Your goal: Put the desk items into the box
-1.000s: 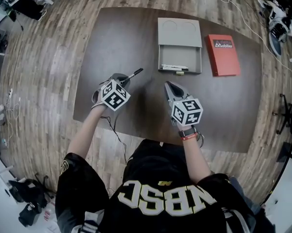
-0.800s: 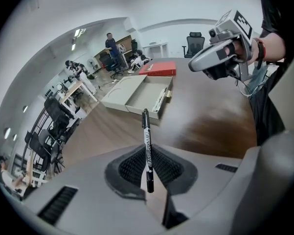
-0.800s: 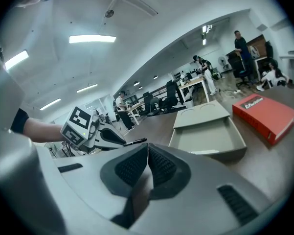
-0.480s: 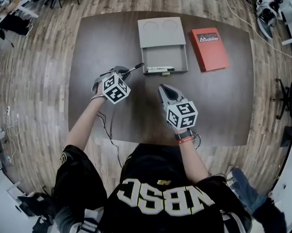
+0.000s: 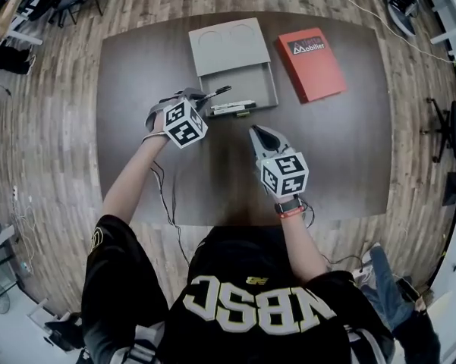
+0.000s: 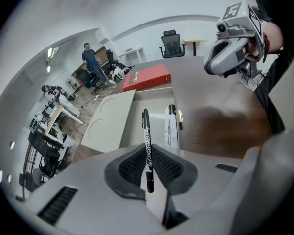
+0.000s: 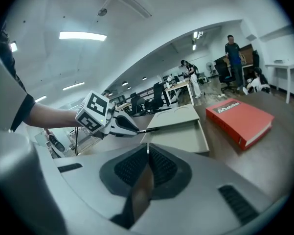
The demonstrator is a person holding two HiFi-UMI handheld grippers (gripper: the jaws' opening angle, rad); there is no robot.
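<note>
Left gripper (image 5: 199,99) pinching marker (image 6: 147,141) | right gripper (image 5: 256,133) jaws together, empty | dark table (image 5: 341,150), plank floor (image 5: 53,127)

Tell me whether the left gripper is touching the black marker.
Touching. In the left gripper view, the left gripper is closed on the black marker, pads pressing both sides.

The red binder (image 5: 312,67) carries the label "Mobilier", the black marker (image 6: 147,148) is printed "TWIN MARKER" along its barrel, and the person's black jersey (image 5: 250,309) shows "NBSC".
</note>
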